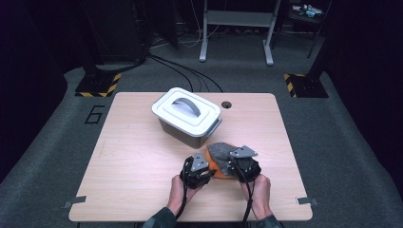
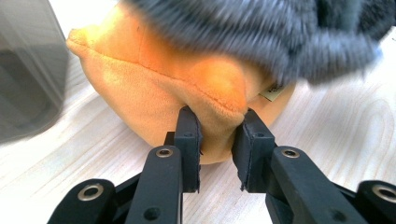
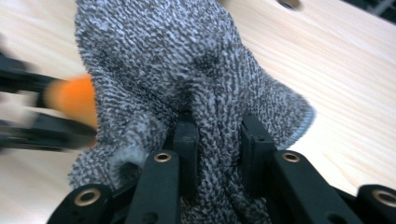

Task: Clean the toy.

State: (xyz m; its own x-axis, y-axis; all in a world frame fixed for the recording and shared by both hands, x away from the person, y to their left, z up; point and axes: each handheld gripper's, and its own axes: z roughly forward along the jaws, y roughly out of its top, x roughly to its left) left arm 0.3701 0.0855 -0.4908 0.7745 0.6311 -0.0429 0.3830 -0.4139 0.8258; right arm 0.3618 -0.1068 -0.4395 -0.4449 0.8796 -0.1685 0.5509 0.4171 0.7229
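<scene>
Orange plush toy [image 2: 154, 79] is pinched in the left gripper [image 2: 215, 140]; just beside it, the right gripper [image 3: 217, 144] clamps its grey knit cover [image 3: 187, 70]. Opposing pulls could slip either soft fold free.

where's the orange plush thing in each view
high view: orange plush lies low centre, between the two hand-held grippers.
left gripper view: it fills the upper centre, pinched between the jaws.
right gripper view: an orange patch at the left edge.
Shared landmark: the grey knit cloth draped over it.
</scene>
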